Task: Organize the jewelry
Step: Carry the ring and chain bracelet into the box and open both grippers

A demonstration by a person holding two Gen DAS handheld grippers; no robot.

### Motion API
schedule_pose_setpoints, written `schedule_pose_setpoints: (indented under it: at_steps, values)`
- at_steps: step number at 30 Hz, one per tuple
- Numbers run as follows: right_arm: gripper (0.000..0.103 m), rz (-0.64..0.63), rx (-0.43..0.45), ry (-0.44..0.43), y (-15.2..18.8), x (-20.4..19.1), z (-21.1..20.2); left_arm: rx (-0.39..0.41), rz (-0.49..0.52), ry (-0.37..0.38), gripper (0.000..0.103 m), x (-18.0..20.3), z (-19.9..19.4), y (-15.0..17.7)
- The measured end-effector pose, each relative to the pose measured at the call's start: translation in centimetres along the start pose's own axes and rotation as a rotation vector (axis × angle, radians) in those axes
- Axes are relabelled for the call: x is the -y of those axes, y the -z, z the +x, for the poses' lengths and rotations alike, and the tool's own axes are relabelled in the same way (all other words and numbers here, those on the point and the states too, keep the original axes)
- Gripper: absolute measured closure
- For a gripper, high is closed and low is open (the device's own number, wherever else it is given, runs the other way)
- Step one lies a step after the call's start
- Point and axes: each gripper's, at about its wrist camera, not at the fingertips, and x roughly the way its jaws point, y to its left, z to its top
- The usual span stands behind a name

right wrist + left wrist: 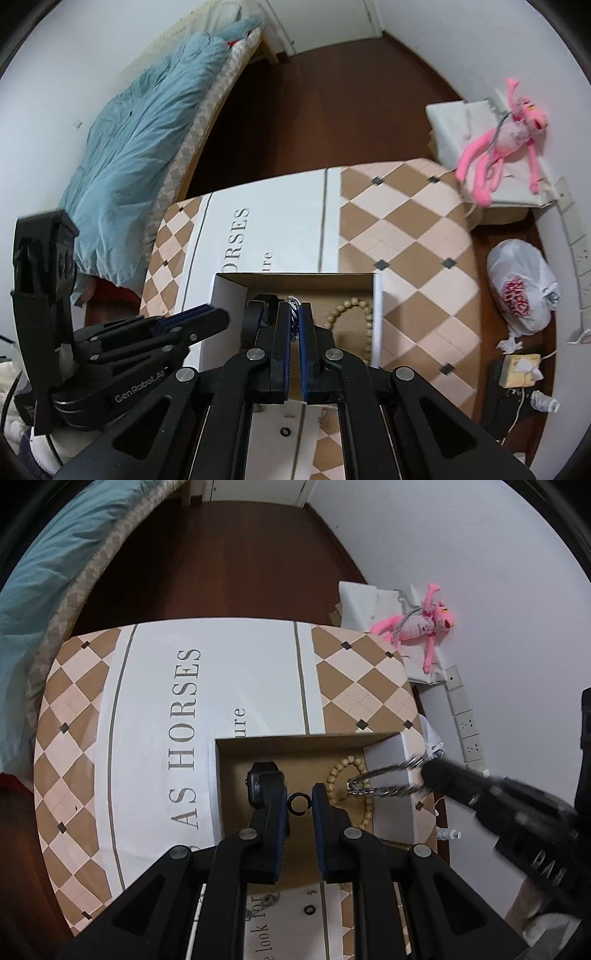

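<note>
Jewelry is being gathered into the shallow open cardboard box (388, 749), which sits on the checked brown, cream and white printed surface (155, 716). Already lying on its floor are a dark smartwatch with a black strap (260, 775), a tan wooden bead bracelet (343, 771) and a small black open ring (298, 804).

The right tool (294, 325) has its blue-padded jaws nearly closed on a twisted silver metal bangle (380, 781). The left wrist view shows the bangle held by one end and stretching out over the box's white right wall, above the beads. A grip at the end probably leaves the rest of the hoop free to drop in without the tool fouling the wall.

The left tool (299, 805) hovers over the box with its jaws partly apart and nothing between them; the black ring lies below the gap. It seems poised either to steady the box or to tidy that ring.

Another small dark ring (285, 431) lies on the surface outside the box, near its front edge, apparently not yet collected. My guess is the job is roughly midway, with the bangle next to be lowered.
</note>
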Motion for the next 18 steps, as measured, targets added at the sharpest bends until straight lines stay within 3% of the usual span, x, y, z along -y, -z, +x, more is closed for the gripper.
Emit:
schedule_pose_setpoints:
  at_steps: [2, 4, 6, 7, 9, 11, 12, 13, 14, 15, 17, 18]
  values:
    - [0.099, 0.014, -0.048, -0.029, -0.4, 0.3, 1.3, -0.025, -0.023, 0.012, 0.091, -0.3, 0.5, -0.8]
    - [0.098, 0.032, -0.094, -0.044, -0.6, 0.7, 2.6, -0.026, -0.025, -0.015, 0.081, -0.5, 0.6, -1.3]
    - [0.098, 0.050, -0.116, -0.041, -0.6, 1.1, 3.4, -0.016, -0.035, -0.048, 0.043, -1.0, 0.5, -1.6]
    - [0.098, 0.048, -0.113, -0.030, -0.5, 1.2, 3.5, -0.003, -0.041, -0.049, 0.037, -1.3, 0.3, -1.6]
    - [0.097, 0.047, -0.100, -0.001, -0.3, 1.5, 3.3, 0.012, -0.048, -0.082, 0.034, -2.0, 0.0, -1.4]
    - [0.088, 0.044, -0.087, 0.032, -0.1, 1.8, 3.0, 0.018, -0.045, -0.117, 0.033, -2.4, -0.2, -1.2]
    - [0.073, 0.032, -0.078, 0.063, -0.1, 1.8, 2.7, 0.018, -0.041, -0.138, 0.027, -2.5, -0.1, -1.1]
    - [0.050, 0.015, -0.065, 0.099, 0.2, 1.7, 2.4, 0.019, -0.035, -0.157, 0.021, -2.7, -0.2, -0.8]
    - [0.041, 0.007, -0.058, 0.123, 0.4, 1.7, 2.2, 0.023, -0.028, -0.173, 0.011, -2.7, -0.1, -0.6]
    - [0.029, -0.001, -0.053, 0.154, 0.6, 1.7, 2.1, 0.028, -0.020, -0.190, 0.007, -2.8, -0.1, -0.4]
    - [0.028, -0.029, -0.037, 0.226, 1.2, 1.6, 1.9, 0.043, 0.003, -0.251, 0.007, -2.7, 0.1, 0.5]
    - [0.022, -0.045, -0.037, 0.281, 1.7, 1.5, 1.9, 0.049, 0.009, -0.270, 0.007, -2.7, 0.1, 0.9]
